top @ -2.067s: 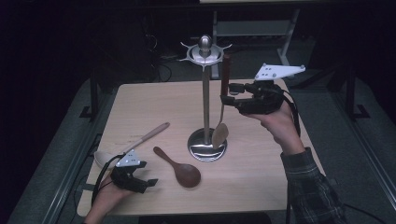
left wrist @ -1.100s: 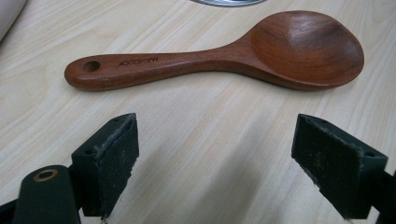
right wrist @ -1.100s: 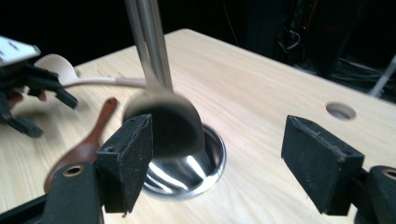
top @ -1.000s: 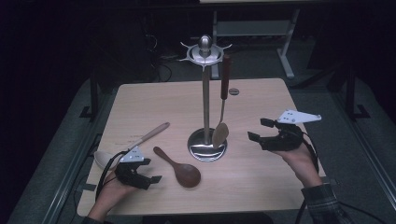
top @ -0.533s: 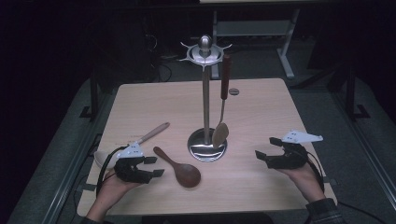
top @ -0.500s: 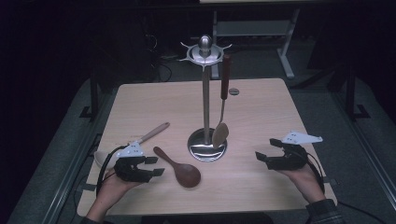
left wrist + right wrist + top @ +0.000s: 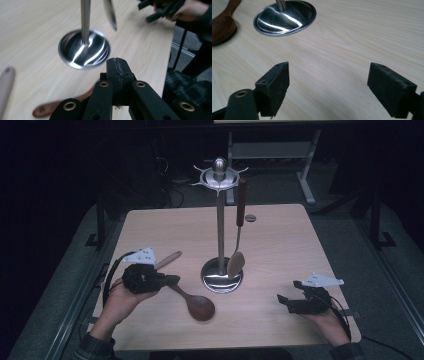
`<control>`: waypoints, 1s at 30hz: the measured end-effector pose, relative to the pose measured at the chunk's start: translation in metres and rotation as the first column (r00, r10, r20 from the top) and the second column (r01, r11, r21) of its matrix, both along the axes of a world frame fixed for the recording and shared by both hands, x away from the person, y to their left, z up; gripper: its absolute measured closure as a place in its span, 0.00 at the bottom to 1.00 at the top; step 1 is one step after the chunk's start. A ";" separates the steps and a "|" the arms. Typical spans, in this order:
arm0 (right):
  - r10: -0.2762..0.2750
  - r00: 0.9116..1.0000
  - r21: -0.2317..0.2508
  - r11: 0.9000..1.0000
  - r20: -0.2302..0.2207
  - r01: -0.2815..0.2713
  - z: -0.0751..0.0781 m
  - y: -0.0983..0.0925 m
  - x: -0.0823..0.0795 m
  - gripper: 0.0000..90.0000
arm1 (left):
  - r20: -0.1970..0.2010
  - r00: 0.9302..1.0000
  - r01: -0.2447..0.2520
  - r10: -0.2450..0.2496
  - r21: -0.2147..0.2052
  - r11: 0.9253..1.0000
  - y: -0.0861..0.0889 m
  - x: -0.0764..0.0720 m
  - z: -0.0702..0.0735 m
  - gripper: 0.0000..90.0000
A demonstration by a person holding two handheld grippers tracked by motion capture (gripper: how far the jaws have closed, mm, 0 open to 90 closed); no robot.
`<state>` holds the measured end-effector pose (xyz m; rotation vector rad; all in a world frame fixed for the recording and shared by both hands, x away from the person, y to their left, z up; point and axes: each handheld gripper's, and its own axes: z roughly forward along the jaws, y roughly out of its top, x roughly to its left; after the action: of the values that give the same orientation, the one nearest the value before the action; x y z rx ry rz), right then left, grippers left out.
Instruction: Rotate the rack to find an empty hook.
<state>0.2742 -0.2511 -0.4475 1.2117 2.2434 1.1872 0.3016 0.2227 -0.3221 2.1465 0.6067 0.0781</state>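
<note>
Left gripper view reveals left tool pressed shut, empty; right tool gapes

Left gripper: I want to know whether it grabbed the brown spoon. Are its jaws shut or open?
Shut, empty. The left gripper shows its pads pressed together with nothing between; the dark wooden spoon lies on the table.

Open counter runs along the right and far sides, with plenty of room to pass. Dead centre, the metal stand rises tall, a hanging spoon just right of its pole. Near left, a dark wooden spoon and a pale handle clutter the way in.
</note>
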 end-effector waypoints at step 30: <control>0.000 1.000 -0.043 0.999 -0.008 0.000 -0.007 0.004 0.001 0.16 | 0.164 0.979 0.123 -0.122 0.007 0.992 -0.061 0.051 0.181 1.00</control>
<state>0.2757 -0.2470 -0.4549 1.2024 2.2631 1.1302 0.3521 0.1617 -0.1412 2.1444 0.3782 0.1842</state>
